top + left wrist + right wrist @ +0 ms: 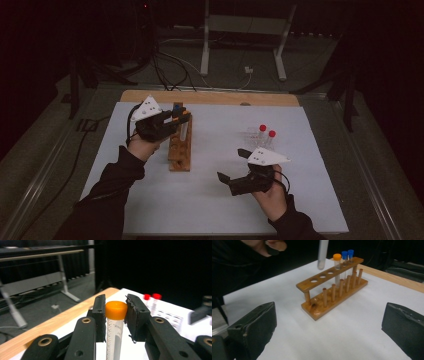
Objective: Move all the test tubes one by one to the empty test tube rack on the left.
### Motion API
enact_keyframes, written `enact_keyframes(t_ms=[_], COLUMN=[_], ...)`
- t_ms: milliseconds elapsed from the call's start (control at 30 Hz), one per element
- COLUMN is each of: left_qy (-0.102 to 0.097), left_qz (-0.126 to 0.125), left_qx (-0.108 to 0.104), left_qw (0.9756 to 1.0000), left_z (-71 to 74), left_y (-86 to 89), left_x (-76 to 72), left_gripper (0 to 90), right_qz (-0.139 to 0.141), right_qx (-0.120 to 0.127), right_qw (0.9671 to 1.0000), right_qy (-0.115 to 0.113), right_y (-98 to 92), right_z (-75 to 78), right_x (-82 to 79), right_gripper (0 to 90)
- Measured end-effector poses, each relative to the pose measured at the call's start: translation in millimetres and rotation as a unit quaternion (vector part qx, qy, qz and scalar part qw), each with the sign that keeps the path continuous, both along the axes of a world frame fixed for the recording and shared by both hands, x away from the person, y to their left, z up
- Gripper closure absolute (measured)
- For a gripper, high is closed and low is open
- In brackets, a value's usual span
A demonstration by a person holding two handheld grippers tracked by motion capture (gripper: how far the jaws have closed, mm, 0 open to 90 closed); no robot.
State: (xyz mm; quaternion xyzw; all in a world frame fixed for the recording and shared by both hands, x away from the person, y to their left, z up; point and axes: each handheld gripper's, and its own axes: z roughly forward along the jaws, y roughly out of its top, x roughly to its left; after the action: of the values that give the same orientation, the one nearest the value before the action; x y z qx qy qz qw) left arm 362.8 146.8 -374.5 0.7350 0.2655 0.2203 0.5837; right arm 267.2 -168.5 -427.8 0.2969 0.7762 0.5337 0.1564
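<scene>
High view: left tongs (183,118) clamp the orange-capped tube (115,322) by its cap, upright above the wooden rack (180,145) for seating; right tongs (232,165) wide open, empty, right of rack.

Little print shows, and none of it can be read. The orange-capped tube (114,333) between the left gripper's fingers (100,317) bears a printed graduation scale down its wall with a short line of blurred print beside it, just under the cap. No label, brand or number is legible elsewhere.
</scene>
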Motion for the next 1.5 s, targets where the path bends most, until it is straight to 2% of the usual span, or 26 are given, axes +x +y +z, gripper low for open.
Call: enact_keyframes(t_ms=[133, 367, 500, 667, 900, 1167, 1500], left_qy=[-0.003, 0.000, -0.002, 0.002, -0.006, 0.014, 0.030], left_qz=[0.029, 0.059, 0.071, 0.081, 0.085, 0.092, 0.095], left_qx=[-0.009, -0.026, -0.026, -0.041, -0.026, 0.013, 0.037], left_qw=[0.9995, 0.9979, 0.9971, 0.9959, 0.9960, 0.9956, 0.9944], left_z=[-4.0, -19.1, -29.8, -42.1, -54.3, -69.5, -79.3], left_y=[6.4, 13.2, 15.8, 20.3, 20.5, 20.3, 20.3], left_x=[9.2, 23.3, 27.3, 29.2, 21.9, 13.2, 9.9], left_gripper=[71.7, 71.7, 71.6, 71.6, 71.5, 71.3, 71.2], right_qz=[0.001, 0.008, 0.011, 0.011, 0.011, 0.013, 0.016], right_qx=[0.005, 0.002, 0.005, 0.006, 0.009, 0.013, 0.013], right_qw=[1.0000, 0.9999, 0.9999, 0.9999, 0.9998, 0.9997, 0.9996], right_qy=[-0.002, 0.006, 0.008, 0.011, 0.014, 0.017, 0.021], right_y=[-1.2, -0.6, -1.2, -1.9, -2.8, -2.9, -2.4], right_z=[0.6, -0.9, -0.9, -1.8, -1.6, -1.3, -2.3], right_x=[0.4, 1.0, 1.1, 1.8, 1.9, 1.9, 2.7], right_gripper=[0.0, 0.0, 0.0, 0.0, 0.0, 0.0, 0.0])
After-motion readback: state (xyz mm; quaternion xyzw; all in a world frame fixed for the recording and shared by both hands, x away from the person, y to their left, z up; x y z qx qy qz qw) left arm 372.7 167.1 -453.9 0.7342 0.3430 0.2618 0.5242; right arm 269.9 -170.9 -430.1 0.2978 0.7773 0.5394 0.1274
